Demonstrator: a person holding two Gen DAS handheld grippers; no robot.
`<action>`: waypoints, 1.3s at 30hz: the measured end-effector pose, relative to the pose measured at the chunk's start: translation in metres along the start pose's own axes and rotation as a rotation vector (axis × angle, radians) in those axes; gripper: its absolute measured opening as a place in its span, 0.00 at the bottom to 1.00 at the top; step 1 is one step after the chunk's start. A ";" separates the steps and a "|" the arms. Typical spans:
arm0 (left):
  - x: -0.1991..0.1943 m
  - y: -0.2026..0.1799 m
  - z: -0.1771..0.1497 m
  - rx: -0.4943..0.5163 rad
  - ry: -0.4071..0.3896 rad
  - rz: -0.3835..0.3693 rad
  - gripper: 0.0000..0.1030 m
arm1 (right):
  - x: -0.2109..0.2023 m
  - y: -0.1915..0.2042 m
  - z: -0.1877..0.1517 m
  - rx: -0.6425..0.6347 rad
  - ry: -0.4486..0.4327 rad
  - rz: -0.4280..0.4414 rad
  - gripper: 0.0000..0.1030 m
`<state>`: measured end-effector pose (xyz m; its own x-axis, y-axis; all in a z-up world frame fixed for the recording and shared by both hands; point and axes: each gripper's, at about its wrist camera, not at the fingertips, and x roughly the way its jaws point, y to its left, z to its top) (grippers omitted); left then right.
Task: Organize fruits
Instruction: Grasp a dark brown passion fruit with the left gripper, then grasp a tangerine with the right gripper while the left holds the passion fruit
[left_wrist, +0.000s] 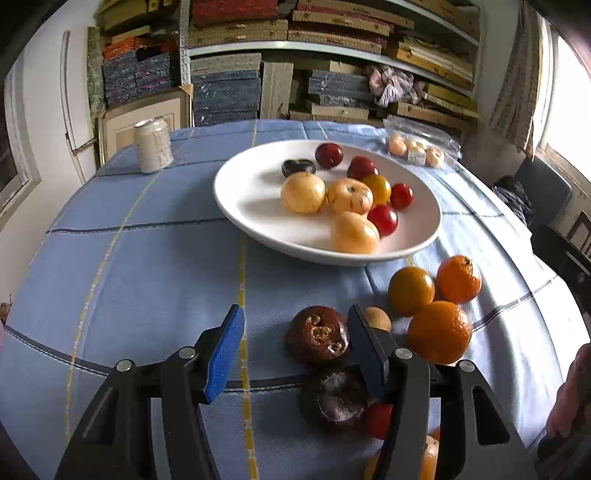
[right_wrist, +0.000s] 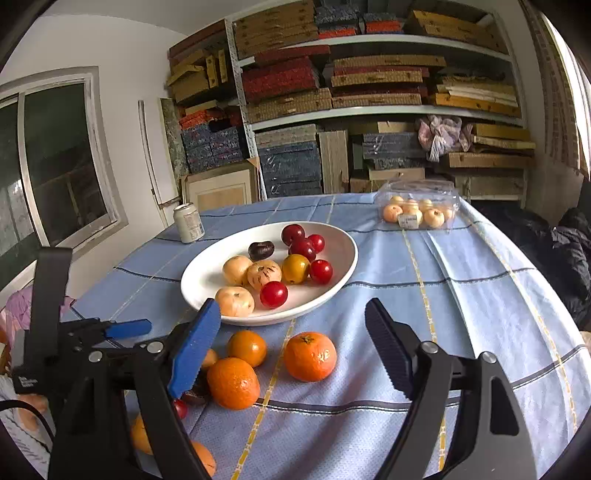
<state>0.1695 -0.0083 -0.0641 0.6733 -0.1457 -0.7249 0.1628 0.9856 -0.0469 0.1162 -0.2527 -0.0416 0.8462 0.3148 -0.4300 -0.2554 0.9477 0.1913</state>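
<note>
Our two hand-held grippers hang over loose fruit on the table, both spread and pinching nothing.

Nearest us, the left hand-held gripper (left_wrist: 295, 332) stands apart above the blue checked cloth, a dark brown fruit (left_wrist: 318, 334) lying just inside its right finger and a second dark one (left_wrist: 334, 400) below it, perhaps touching that finger; we cannot tell. The right hand-held gripper (right_wrist: 291, 354) gapes wider over three oranges (right_wrist: 309, 355), none of them touched. Beyond, the white plate (left_wrist: 236, 192) carries pale yellow fruits (left_wrist: 303, 192) and red ones (left_wrist: 383, 219). A can (left_wrist: 152, 144) and a clear pack of fruit (right_wrist: 417, 206) stand at the table's far edge.
</note>
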 end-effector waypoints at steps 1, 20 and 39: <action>0.002 -0.001 0.000 0.004 0.008 -0.002 0.57 | 0.000 0.000 0.000 0.004 0.002 0.001 0.76; 0.009 0.025 -0.002 -0.030 0.032 0.113 0.69 | -0.003 -0.002 0.005 0.016 -0.007 0.004 0.77; 0.022 0.017 -0.006 -0.014 0.070 0.077 0.42 | 0.038 0.031 -0.026 -0.070 0.251 0.120 0.61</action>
<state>0.1832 0.0061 -0.0850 0.6314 -0.0637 -0.7728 0.1021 0.9948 0.0015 0.1286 -0.2101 -0.0746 0.6679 0.4196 -0.6147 -0.3855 0.9015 0.1965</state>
